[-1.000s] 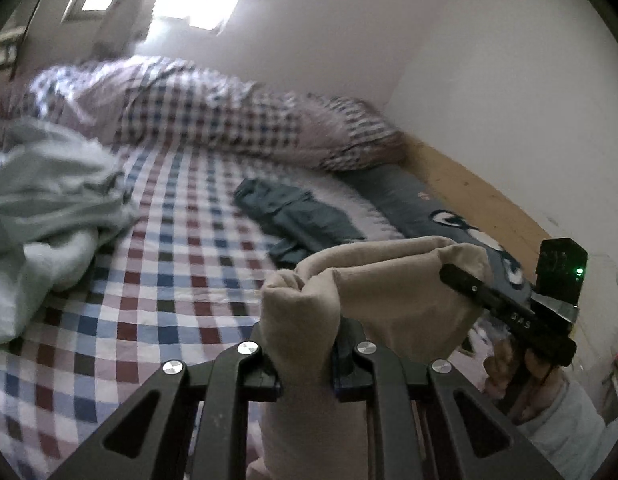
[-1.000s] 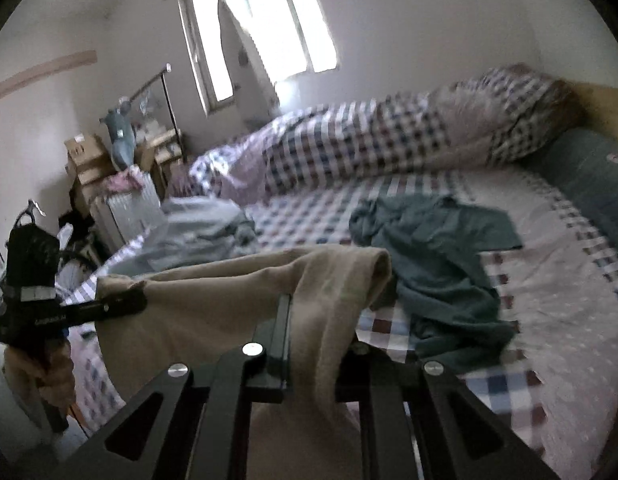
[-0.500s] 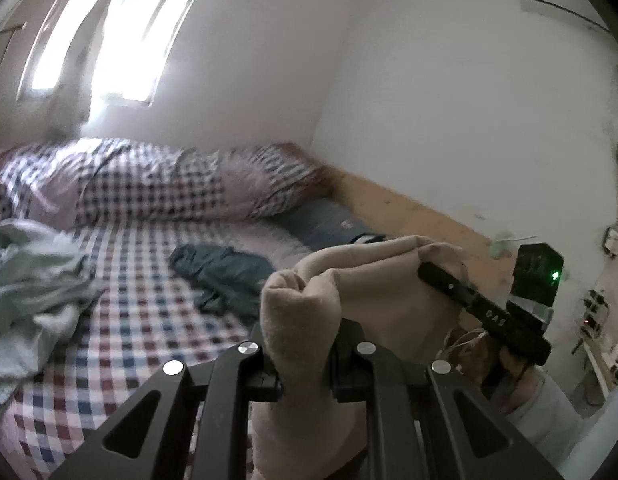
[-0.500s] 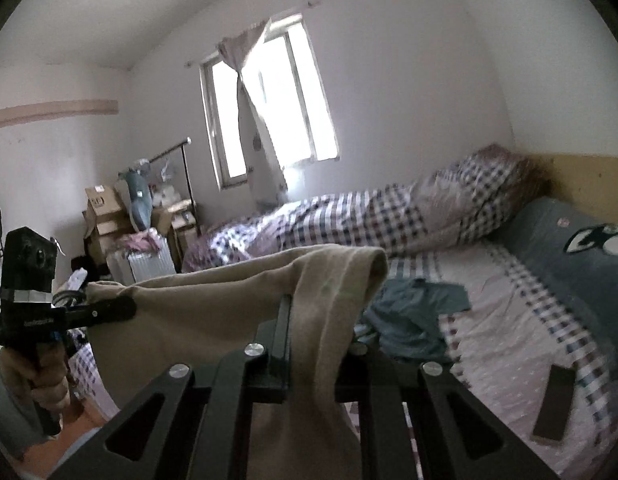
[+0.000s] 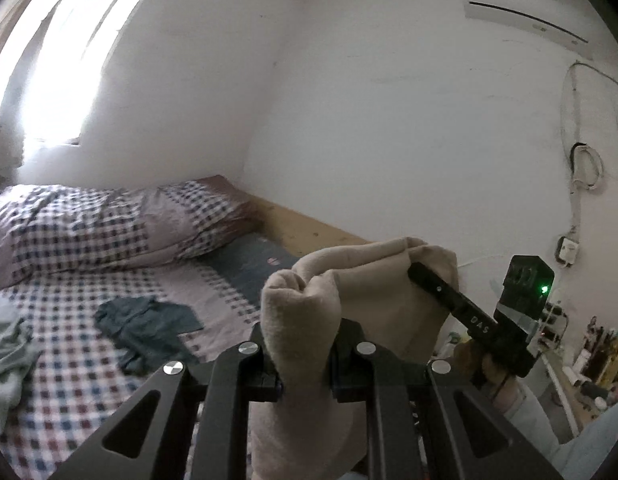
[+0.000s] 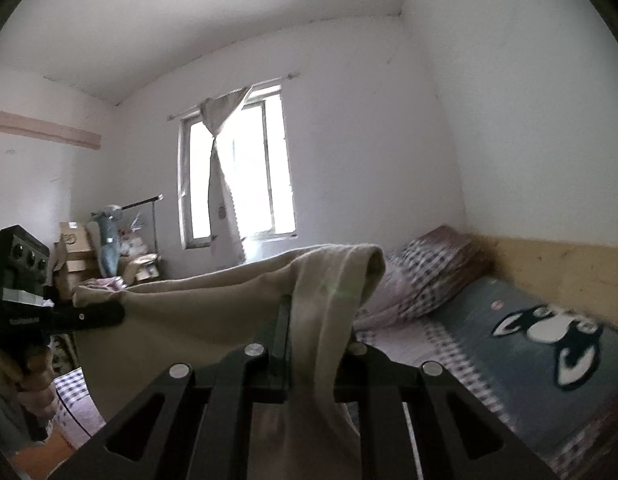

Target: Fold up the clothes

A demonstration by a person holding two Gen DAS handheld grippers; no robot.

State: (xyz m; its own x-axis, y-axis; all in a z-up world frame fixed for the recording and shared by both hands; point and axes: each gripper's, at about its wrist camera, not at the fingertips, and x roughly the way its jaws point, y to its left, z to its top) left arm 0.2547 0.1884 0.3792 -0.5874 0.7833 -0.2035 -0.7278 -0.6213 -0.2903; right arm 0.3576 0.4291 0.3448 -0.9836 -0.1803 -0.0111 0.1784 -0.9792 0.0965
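So both tongs are clamped on the same beige garment (image 5: 349, 292), held up in the air above the bed (image 5: 89, 344) rather than lying on it. The left tongs (image 5: 305, 360) have a thick bunched wad of it pinched between nearly closed jaws, and the right tongs (image 6: 309, 344) are squeezed narrow on another part of the top edge, with the fabric folding over and hanging down past the jaws. The cloth stretches between the two like a little hammock, top edge sagging slightly.

That hanging fabric is honestly the main thing blocking the view: it covers the middle of both wrist cameras, so the part of the bed right below the tongs is hidden. From the left camera you can see the right tongs biting the far corner, with the hand (image 5: 485, 364) gripping the handle; the right camera shows the same in reverse.

Around it: checked sheet on the bed, a rolled-up checked duvet (image 5: 109, 228) along the window wall, a crumpled dark teal garment (image 5: 145, 324) lying on the sheet, a pale green one (image 5: 7, 340) heaped at the left edge, and a grey-blue pillow with a penguin print (image 6: 549, 332) by the wooden headboard (image 6: 557, 264). Cardboard boxes (image 6: 75, 252) and a clothes rail sit beside the window (image 6: 237, 168); cluttered shelf far right.
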